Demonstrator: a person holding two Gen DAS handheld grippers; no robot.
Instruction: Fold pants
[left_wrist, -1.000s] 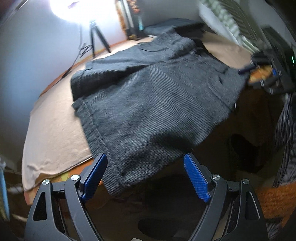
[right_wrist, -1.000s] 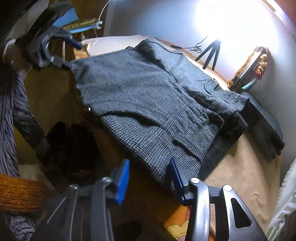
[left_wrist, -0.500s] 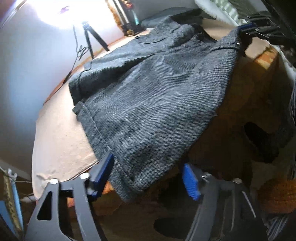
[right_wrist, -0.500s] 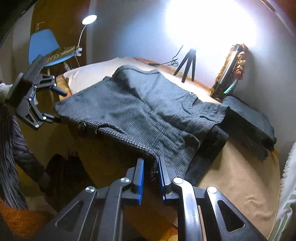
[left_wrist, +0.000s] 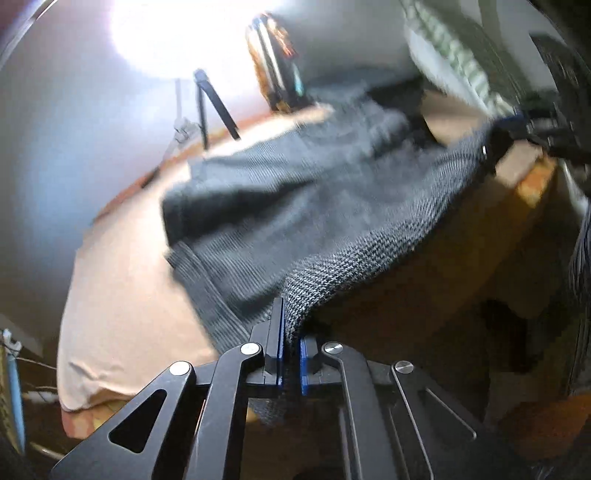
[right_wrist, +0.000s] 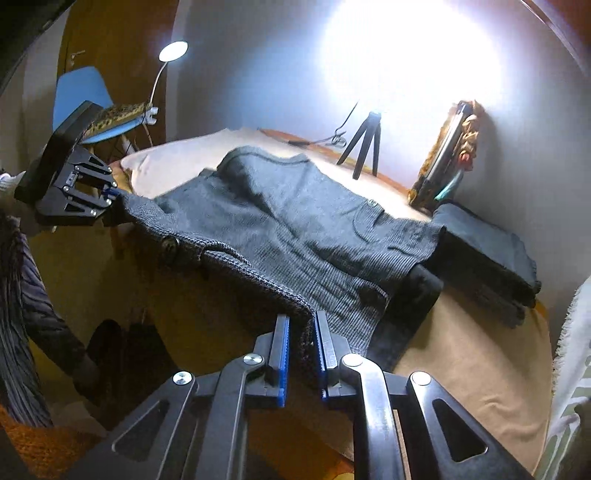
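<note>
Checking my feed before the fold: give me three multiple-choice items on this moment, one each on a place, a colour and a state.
1. Where is the tripod?
A. by the far wall
B. on the pants
C. on the blue chair
2. What colour are the pants?
A. tan
B. grey
C. white
3. How is the right gripper?
A. wide open
B. shut on the pants
C. shut on nothing

A: it stands on the bed's far edge under the bright light.
B: grey weave on the tan cover.
B: the pants' near edge sits pinched between its blue pads.

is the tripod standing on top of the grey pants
No, the tripod stands on the bed beyond the grey pants, clear of the fabric.
</note>
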